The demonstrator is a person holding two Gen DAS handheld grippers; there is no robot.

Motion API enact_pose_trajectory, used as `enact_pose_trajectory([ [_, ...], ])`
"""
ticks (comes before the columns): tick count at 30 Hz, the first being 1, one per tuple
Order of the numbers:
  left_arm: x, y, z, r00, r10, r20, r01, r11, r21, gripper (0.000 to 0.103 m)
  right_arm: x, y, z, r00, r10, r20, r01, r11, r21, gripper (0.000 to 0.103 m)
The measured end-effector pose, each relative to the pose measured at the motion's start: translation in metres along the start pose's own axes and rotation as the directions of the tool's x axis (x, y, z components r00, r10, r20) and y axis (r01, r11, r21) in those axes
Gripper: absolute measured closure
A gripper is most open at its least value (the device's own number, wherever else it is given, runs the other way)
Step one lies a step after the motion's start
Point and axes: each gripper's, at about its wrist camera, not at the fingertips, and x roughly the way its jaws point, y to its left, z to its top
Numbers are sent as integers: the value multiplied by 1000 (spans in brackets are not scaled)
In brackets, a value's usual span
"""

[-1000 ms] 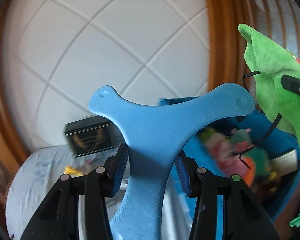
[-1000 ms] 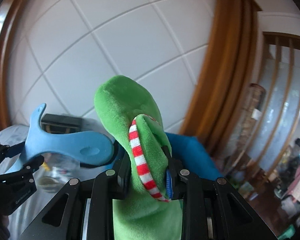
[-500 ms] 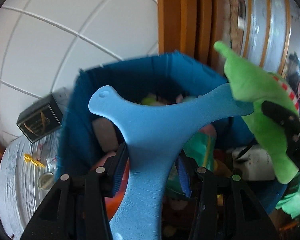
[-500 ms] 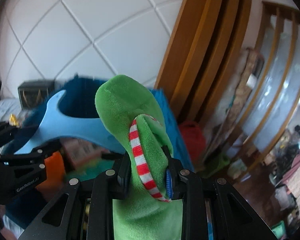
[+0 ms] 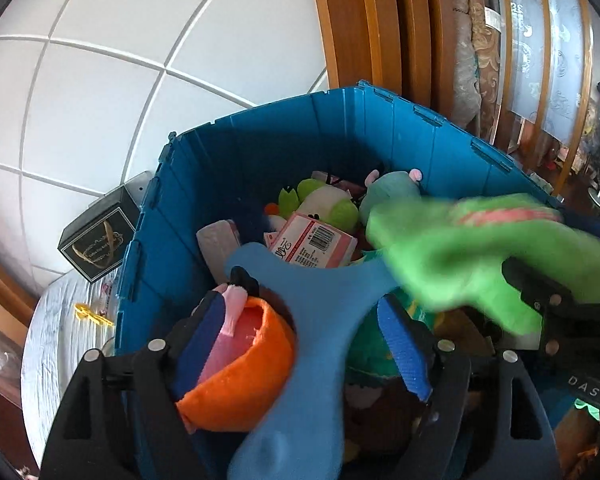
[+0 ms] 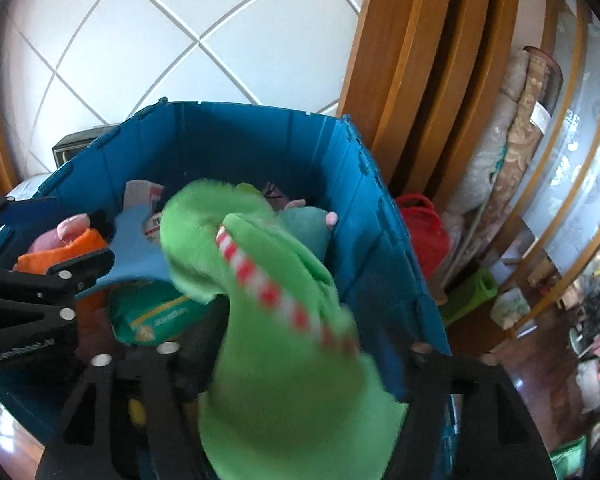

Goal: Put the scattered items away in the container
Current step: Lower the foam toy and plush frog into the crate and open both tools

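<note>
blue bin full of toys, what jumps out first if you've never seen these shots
The blurred green plush fills the right wrist view, between the open right claw fingers over the blue bin. In the left wrist view, a blue foam piece sits in the open left claw beside an orange plush.
</note>
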Motion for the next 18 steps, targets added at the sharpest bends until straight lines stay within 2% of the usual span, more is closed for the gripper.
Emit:
enact_pose_trajectory([
  [1,-1,1,-1,1000,-4,1,4,1000,-3,25,3,-5,0,1000,4,3,-4,1000,2,25],
  [3,-5,2,-6,1000,-13,4,13,1000,-12,25,1,-7,-2,1000,13,9,-13,1000,8,13],
  [6,-9,3,-12,1000,-16,12,16,1000,-27,25,-7,-8,-6,999,21,25,-21,1000,12,2],
  [18,-48,9,-38,993,-28,116,38,996,-81,24,-47,-10,-37,995,41,96,-46,998,52,0],
])
